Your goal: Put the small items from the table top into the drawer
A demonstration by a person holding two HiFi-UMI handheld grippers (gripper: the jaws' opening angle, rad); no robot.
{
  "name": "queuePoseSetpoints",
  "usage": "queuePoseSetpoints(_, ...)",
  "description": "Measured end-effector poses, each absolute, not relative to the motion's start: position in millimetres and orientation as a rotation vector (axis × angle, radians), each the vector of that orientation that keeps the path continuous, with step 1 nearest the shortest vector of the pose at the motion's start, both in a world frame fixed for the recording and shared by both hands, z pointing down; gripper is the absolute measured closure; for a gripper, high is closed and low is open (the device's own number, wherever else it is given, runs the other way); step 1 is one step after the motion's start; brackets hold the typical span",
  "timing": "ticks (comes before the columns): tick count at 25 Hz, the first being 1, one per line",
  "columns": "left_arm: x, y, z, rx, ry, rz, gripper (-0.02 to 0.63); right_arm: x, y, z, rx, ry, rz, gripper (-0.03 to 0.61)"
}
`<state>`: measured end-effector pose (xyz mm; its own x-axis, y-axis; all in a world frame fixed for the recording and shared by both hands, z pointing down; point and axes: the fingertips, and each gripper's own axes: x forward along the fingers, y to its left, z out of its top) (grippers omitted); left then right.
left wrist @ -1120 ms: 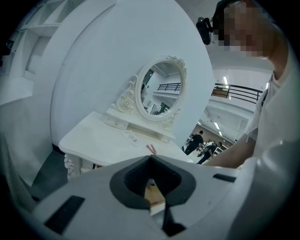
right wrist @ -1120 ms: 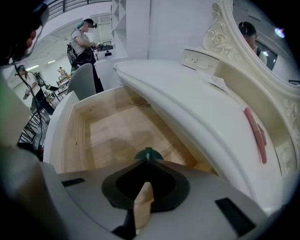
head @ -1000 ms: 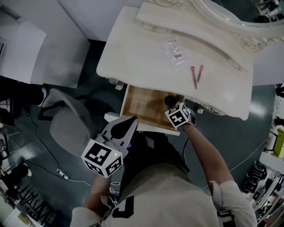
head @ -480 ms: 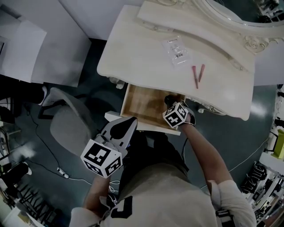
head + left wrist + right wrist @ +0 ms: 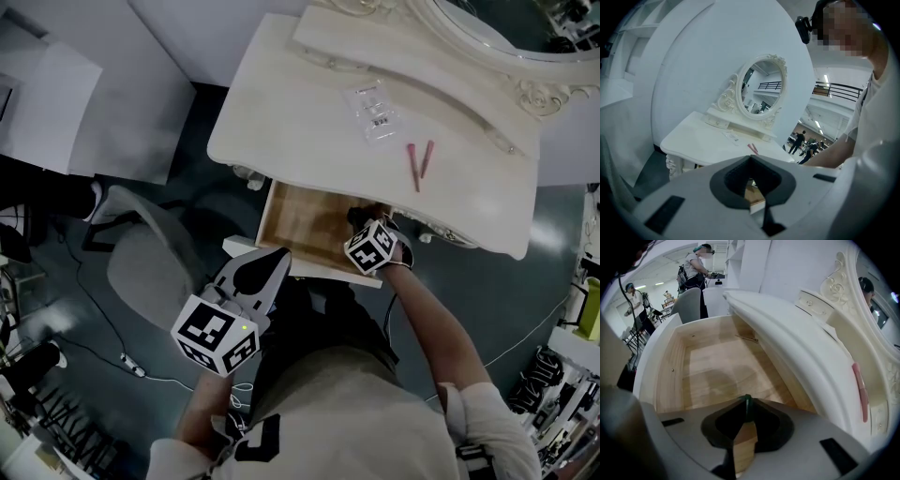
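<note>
The marker cube hides the tips of the right claw (image 5: 746, 409) in the head view; it is closed over the open drawer (image 5: 302, 221), and a green sliver at its tips is too small to identify. The left claw (image 5: 272, 255) is closed and empty. The pink sticks (image 5: 417, 165) and clear packet (image 5: 375, 111) remain on the surface (image 5: 281, 122); the right claw has rolled slightly.

You wear a pale, short-sleeved shirt (image 5: 361, 412) with dark print on its front and right sleeve. Just beyond the shirt, your left gripper (image 5: 272, 259) is light grey with black-lined jaws. Its cube (image 5: 216, 335) shows black-and-white square markers and a green light. The right gripper (image 5: 360, 217) bears a similar cube.
</note>
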<state>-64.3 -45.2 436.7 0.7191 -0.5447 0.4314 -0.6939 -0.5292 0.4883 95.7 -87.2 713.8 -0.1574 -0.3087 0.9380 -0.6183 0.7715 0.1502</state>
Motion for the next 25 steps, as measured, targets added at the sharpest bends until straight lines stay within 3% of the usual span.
queuePoseSetpoints(25,-47.3,-42.6,399.1,2.380,-0.931,0.269,0.558,114.9,-85.0,642.9,0.975,-1.921,0.343,0.546)
